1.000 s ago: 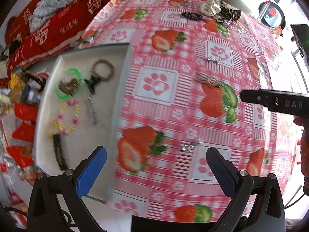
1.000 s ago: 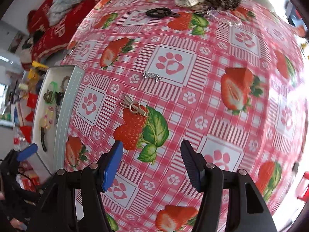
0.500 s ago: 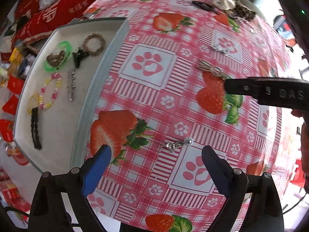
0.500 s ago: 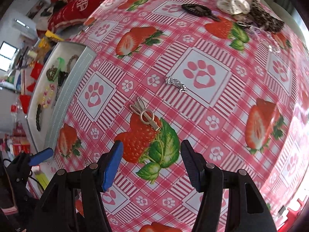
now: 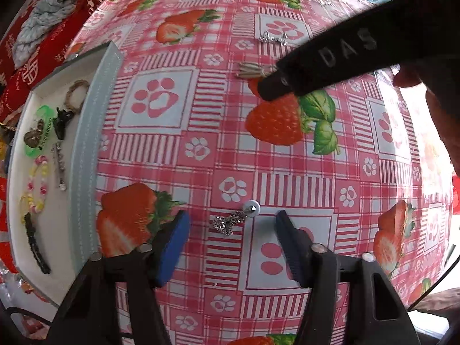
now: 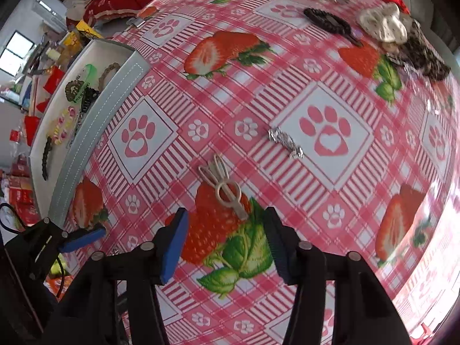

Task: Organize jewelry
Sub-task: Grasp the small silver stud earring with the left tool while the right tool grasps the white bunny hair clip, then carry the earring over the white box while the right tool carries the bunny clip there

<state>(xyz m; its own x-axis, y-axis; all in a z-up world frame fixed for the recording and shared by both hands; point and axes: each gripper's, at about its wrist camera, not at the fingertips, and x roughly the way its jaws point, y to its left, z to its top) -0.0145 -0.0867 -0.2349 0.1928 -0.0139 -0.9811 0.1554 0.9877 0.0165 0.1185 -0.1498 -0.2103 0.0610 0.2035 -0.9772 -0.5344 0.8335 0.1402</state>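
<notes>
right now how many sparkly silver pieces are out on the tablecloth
2. One silver piece lies inside the closing left claw, not yet gripped. The other silver piece sits by a paw print. The far pile may hide more.

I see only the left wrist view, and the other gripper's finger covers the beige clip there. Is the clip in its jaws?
Observer: No. The right gripper has its jaws closing, but the pads sit clear of the clip; only its near end lies between them.
Operator: How does it lie?
Observer: Flat on the strawberry print, slanted, with its ears pointing away from the gripper.
Operator: Anything close enough to get caught?
Observer: No. The silver piece lies apart from it, farther out at the edge of the paw square.
</notes>
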